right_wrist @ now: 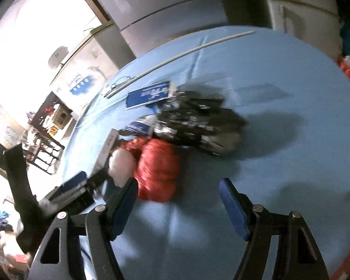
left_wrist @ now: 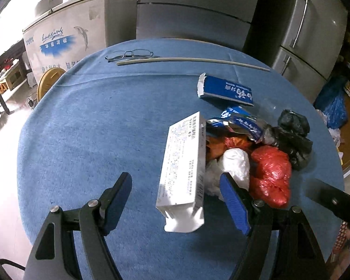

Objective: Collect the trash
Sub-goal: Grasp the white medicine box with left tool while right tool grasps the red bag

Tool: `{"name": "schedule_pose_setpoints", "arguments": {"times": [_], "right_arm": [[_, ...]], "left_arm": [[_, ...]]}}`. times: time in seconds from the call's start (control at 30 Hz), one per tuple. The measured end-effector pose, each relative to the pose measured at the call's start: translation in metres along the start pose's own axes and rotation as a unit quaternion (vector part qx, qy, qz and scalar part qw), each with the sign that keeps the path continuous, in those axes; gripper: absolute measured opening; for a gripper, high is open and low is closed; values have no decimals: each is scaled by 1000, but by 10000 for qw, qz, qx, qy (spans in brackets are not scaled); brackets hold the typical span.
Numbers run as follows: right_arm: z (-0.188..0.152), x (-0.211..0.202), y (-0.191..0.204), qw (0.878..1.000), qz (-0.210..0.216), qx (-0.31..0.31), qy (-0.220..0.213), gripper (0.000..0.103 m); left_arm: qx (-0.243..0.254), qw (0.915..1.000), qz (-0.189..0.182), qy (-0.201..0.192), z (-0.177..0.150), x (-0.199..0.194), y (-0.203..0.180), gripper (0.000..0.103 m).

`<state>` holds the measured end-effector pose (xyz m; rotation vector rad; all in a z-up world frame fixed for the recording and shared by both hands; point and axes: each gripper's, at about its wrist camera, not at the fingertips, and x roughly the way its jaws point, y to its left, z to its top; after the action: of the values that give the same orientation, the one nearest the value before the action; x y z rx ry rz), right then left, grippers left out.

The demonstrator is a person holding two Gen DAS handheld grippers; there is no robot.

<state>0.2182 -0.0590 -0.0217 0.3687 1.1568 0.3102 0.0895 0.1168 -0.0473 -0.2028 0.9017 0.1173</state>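
Beside the white box (left_wrist: 184, 163) — eyeglasses (left_wrist: 130, 54) and rod (left_wrist: 193, 61) beyond.

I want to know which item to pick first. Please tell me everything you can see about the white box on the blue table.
The white box is a long, narrow carton, cardboard by its look, with small dark print on its broad face and along one side. Its near end is open, flaps spread, and looks empty. It lies lengthwise on the blue tablecloth, pointing away from the camera, between the fingers of the open left claw, which do not touch it. Its right side rests against the trash pile: a white crumpled bag and foil wrappers.
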Motion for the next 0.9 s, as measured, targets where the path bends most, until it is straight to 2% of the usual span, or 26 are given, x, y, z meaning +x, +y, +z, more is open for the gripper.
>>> {"name": "schedule_pose_setpoints", "arguments": {"times": [0.23, 0.27, 0.3, 0.33, 0.63, 0.67, 0.7, 0.77, 0.9], "right_arm": [[14, 51, 13, 9993, 4, 20, 360, 75], [14, 54, 14, 9993, -18, 3, 373, 72], [14, 55, 17, 9994, -93, -117, 318, 64], [15, 57, 18, 9991, -77, -160, 378, 49], [-2, 35, 7, 9993, -183, -217, 259, 48], [-5, 31, 3, 9993, -178, -197, 253, 48], [-8, 27, 1, 9994, -172, -174, 244, 48], [-15, 20, -9, 9996, -155, -68, 209, 48], [-24, 8, -24, 9998, -103, 100, 140, 48]], "left_arm": [[-135, 9999, -21, -7, 0, 0, 13, 78], [-138, 9999, -17, -8, -1, 0, 15, 78], [-146, 9999, -15, -3, -1, 0, 15, 78], [-151, 9999, -14, 6, -2, 0, 16, 78], [115, 9999, 39, 88, 3, 7, 1, 77], [103, 9998, 61, 129, 4, 10, 2, 59], [82, 9997, 39, 217, 4, 14, 3, 37], [-35, 9990, -12, 447, 4, 21, 10, 17], [-179, 9989, 9, 427, -1, 16, 24, 16]]}}
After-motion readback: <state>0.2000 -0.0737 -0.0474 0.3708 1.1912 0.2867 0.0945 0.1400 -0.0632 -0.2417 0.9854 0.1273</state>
